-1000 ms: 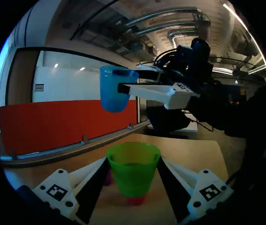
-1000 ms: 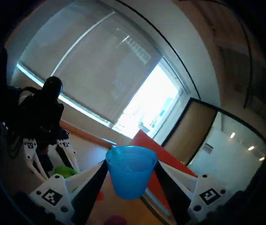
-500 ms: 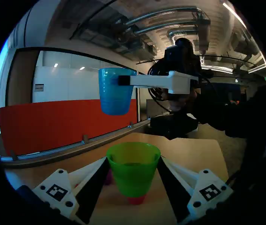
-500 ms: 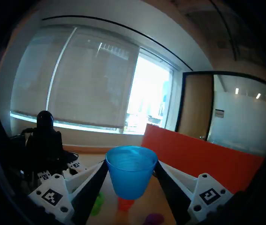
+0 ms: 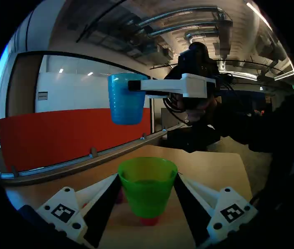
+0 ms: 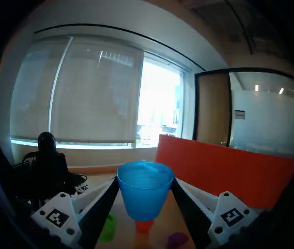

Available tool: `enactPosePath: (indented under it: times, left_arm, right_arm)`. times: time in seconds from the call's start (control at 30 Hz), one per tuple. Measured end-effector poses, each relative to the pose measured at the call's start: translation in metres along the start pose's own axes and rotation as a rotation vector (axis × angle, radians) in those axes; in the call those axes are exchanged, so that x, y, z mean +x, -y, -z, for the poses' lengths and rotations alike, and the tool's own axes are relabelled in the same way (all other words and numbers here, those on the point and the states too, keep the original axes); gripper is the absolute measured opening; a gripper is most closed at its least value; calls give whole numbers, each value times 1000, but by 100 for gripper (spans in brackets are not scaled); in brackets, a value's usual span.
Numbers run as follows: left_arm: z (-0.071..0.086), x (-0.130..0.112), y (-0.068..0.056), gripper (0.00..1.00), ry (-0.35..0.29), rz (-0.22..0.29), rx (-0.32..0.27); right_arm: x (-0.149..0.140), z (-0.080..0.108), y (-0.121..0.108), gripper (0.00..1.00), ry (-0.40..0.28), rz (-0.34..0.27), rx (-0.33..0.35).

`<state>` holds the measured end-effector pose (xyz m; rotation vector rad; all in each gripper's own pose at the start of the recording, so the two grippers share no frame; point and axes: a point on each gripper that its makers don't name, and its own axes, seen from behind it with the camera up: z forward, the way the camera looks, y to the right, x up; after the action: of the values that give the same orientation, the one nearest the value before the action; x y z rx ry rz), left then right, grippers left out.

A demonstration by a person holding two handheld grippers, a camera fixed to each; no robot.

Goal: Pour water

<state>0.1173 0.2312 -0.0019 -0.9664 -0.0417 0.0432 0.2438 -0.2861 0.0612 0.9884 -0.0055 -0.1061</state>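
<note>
My left gripper (image 5: 147, 184) is shut on an upright green cup (image 5: 147, 195), low over the wooden table (image 5: 213, 166). Above and beyond it hangs a blue cup (image 5: 126, 99), upright, pinched by my right gripper (image 5: 133, 86), which a dark-sleeved hand (image 5: 200, 112) holds level. In the right gripper view the blue cup (image 6: 145, 193) sits between the fingers of my right gripper (image 6: 145, 186). The green cup (image 6: 108, 227) peeks out lower left, with the left gripper (image 6: 80, 189) and its dark hand behind it. Whether either cup holds water is unclear.
A red cup (image 5: 150, 221) and a purple cup (image 5: 120, 196) stand on the table under the green one; they show again as red cup (image 6: 144, 225) and purple cup (image 6: 178, 239). A red partition (image 5: 64, 137) runs along the table's far edge.
The right gripper has swung from a tilt to level, so the blue cup now stands upright and sits slightly further left. The left gripper and green cup have stayed still.
</note>
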Motion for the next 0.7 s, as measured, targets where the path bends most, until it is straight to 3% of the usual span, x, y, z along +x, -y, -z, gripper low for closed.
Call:
enactPosePath:
  times: [0.37, 0.7]
  left_arm:
    - [1, -1, 0, 85, 18, 6, -1]
    - [3, -17, -2, 86, 88, -14, 0]
  right_arm:
    - [-5, 7, -1, 92, 22, -7, -9]
    - [-22, 20, -7, 92, 60, -7, -26]
